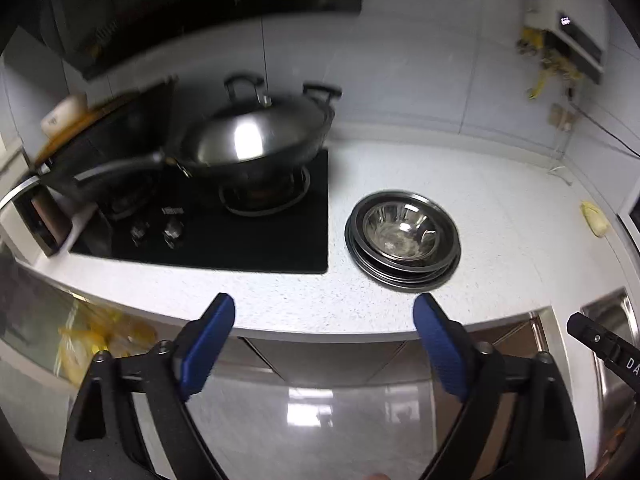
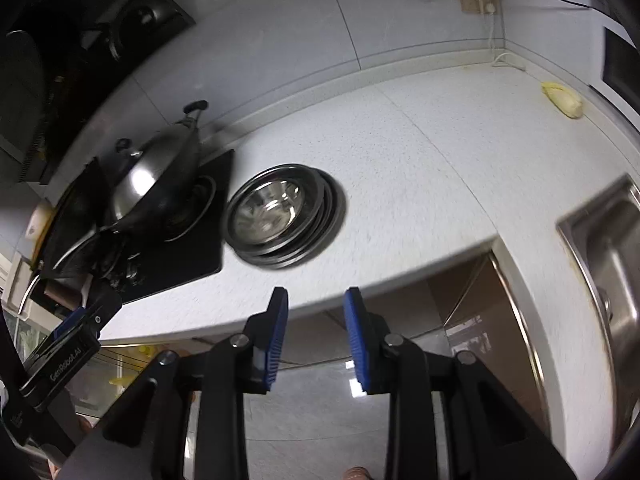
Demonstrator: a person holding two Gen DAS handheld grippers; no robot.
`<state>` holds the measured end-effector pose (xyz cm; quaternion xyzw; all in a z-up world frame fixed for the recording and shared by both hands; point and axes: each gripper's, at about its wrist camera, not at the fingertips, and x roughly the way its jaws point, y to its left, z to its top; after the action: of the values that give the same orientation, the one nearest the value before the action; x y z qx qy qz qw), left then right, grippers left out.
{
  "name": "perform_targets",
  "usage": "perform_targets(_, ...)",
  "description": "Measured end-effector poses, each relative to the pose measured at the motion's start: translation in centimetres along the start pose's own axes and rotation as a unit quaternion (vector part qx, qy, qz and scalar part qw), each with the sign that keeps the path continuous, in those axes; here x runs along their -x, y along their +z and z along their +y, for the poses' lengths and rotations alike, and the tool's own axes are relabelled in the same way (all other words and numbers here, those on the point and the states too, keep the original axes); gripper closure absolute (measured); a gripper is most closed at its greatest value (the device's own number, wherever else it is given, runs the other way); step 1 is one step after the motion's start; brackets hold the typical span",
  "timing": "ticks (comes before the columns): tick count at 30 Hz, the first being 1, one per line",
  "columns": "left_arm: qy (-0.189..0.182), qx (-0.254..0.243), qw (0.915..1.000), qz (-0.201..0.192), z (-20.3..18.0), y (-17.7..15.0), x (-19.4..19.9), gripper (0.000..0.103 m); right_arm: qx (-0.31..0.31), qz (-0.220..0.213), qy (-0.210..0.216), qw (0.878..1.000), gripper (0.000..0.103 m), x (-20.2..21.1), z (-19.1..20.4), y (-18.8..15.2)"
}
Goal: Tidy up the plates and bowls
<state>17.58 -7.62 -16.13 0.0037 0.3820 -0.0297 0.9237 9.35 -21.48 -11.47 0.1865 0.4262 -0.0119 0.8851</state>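
Both hand-held grippers are empty and hang off the front edge of the tabletop (image 1: 400, 168), the left hand-held gripper (image 1: 324, 340) spread wide and the right hand-held gripper (image 2: 316, 336) with a narrow gap between its pads. One stack of plates (image 1: 404, 280) sits just beside the stove (image 1: 240, 248), with one bowl (image 1: 400, 230) nested on top. Stacking looks finished; a next move would only need a check, and the plates blur together, perhaps three.
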Motion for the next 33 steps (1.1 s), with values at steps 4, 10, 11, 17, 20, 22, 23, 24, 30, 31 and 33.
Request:
perform_targets(4, 0.004, -0.026, 0.9986, -0.047, 0.6, -1.8, 3.9, 0.011, -0.031, -0.018, 0.01, 0.999, 0.067, 3.1, -0.4, -3.4)
perform_targets(10, 0.002, -0.044, 0.9961, -0.076, 0.1, -3.1, 7.0, 0.01, -0.052, -0.027, 0.005, 0.998, 0.066, 5.2, -1.5, -6.2)
perform_targets(11, 0.004, -0.045, 0.9957, -0.081, -0.1, -3.2, 7.4, 0.01, -0.05, -0.027, 0.004, 0.998, 0.066, 5.3, -1.6, -6.4)
perform_targets(17, -0.007, -0.033, 0.9962, -0.08, -0.8, -3.5, 8.6, 0.01, -0.039, -0.029, -0.003, 0.999, 0.066, 6.1, -2.0, -6.8)
perform_targets(20, -0.006, -0.024, 0.9967, -0.077, -1.1, -3.9, 8.8, 0.01, -0.04, -0.032, 0.002, 0.999, 0.066, 6.5, -2.1, -6.8)
perform_targets(22, -0.001, -0.021, 0.997, -0.074, -1.2, -4.3, 9.0, 0.01, -0.036, -0.037, 0.004, 0.999, 0.066, 7.0, -2.0, -6.8)
perform_targets(23, 0.0, -0.02, 0.997, -0.074, -1.3, -4.4, 9.1, 0.01, -0.035, -0.039, 0.006, 0.999, 0.066, 7.2, -2.0, -6.9)
perform_targets(24, 0.002, -0.02, 0.997, -0.075, -1.4, -4.6, 9.2, 0.01, -0.033, -0.041, 0.006, 0.999, 0.066, 7.4, -1.9, -6.9)
perform_targets(30, 0.012, -0.01, 0.9973, -0.072, -1.4, -4.9, 9.9, 0.01, -0.019, -0.048, 0.01, 0.999, 0.066, 8.2, -1.5, -6.8)
perform_targets(31, 0.013, -0.008, 0.9972, -0.073, -1.4, -4.9, 10.0, 0.01, -0.016, -0.049, 0.01, 0.999, 0.066, 8.3, -1.4, -6.7)
perform_targets(33, 0.016, -0.006, 0.9972, -0.073, -1.4, -4.9, 10.1, 0.01, -0.011, -0.048, 0.012, 0.999, 0.066, 8.4, -1.3, -6.6)
